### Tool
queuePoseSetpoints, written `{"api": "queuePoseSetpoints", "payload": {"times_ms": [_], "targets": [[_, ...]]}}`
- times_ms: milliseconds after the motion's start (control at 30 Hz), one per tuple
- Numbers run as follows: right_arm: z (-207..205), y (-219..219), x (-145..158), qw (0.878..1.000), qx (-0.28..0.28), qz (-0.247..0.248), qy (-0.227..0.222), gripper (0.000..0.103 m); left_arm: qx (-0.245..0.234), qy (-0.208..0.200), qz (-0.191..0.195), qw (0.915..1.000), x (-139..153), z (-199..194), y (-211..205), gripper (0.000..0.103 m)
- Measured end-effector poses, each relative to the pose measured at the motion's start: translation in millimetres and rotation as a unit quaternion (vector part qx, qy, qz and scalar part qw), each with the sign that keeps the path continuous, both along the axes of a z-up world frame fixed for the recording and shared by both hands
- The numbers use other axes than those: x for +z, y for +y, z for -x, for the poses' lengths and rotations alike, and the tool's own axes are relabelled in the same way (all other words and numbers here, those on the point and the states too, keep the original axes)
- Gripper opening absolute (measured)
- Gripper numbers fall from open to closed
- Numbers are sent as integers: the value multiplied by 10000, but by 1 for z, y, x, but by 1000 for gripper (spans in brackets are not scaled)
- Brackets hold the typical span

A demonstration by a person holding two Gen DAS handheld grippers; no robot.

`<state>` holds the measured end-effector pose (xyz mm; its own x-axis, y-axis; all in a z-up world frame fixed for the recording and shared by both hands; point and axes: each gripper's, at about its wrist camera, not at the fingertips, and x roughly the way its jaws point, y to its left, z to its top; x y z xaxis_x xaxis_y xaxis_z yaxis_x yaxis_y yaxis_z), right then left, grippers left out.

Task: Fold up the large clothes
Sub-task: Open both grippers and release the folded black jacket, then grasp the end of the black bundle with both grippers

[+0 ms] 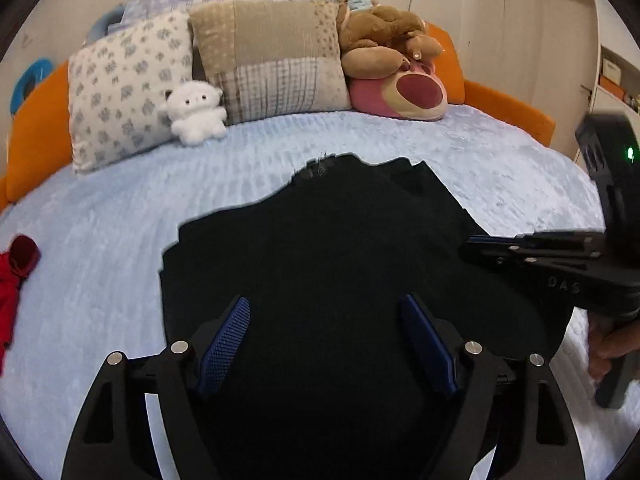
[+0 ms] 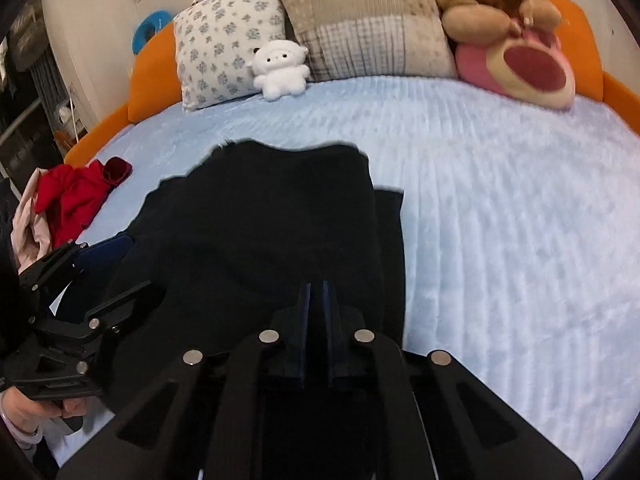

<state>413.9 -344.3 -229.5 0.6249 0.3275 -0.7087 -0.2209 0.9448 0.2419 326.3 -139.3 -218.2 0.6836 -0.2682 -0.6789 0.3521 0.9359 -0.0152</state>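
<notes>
A large black garment (image 1: 340,248) lies partly folded on the light blue bed cover (image 1: 120,208); it also shows in the right wrist view (image 2: 272,216). My left gripper (image 1: 326,312) is open, its blue pads spread over the near part of the garment. It shows from the side in the right wrist view (image 2: 108,258). My right gripper (image 2: 316,286) is shut, its pads pinched on the near edge of the black garment. It also shows in the left wrist view (image 1: 476,246), at the garment's right edge.
Two pillows (image 1: 128,88), a white plush toy (image 1: 196,114) and brown and pink plush toys (image 1: 400,68) sit at the orange headboard (image 1: 36,140). A red garment (image 2: 76,196) lies at the bed's left edge.
</notes>
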Motion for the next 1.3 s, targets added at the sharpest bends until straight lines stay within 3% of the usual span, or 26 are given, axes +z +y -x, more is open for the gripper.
{"api": "queuePoseSetpoints", "payload": {"times_ms": [133,233,333,400,500,633,800,867,967,1067,1133,1200,1267,1300], "targets": [[0,8,-6,9996,-84,172,-188,5,-14,-50,144,9999,-9,-1,5,81],[6,7,9,9997,-16,196,-172,7,-47,222,240,9995,3,0,10,81],[35,-6,40,9990,12,-45,-448,11,59,251,433,9987,31,22,28,85],[66,-13,57,9977,105,-89,-663,11,64,146,336,9993,40,36,39,87],[96,-17,59,9972,173,-17,-734,11,229,395,331,9984,34,54,60,87],[106,-13,36,9989,236,23,-397,8,319,802,415,9954,7,57,74,91],[88,-17,5,10000,85,1,0,6,348,1114,394,9924,-14,48,71,96],[88,-11,4,9996,132,250,-78,5,382,1180,500,9910,-22,47,73,99],[88,-11,9,9996,131,241,35,6,411,1370,770,9867,-22,42,81,101],[98,-25,26,9999,29,-74,85,10,512,1426,1025,9831,-4,52,94,99],[110,-42,34,9991,-22,-388,170,21,503,1431,1135,9819,3,61,102,99],[113,-64,27,9899,-85,-1243,678,41,468,1846,1347,9724,-2,66,113,99],[113,-84,12,9705,-231,-2048,1250,54,442,2442,1958,9487,-17,64,127,99],[111,-97,0,9532,-359,-2532,1611,62,462,2774,2374,9298,-28,61,135,99]]}}
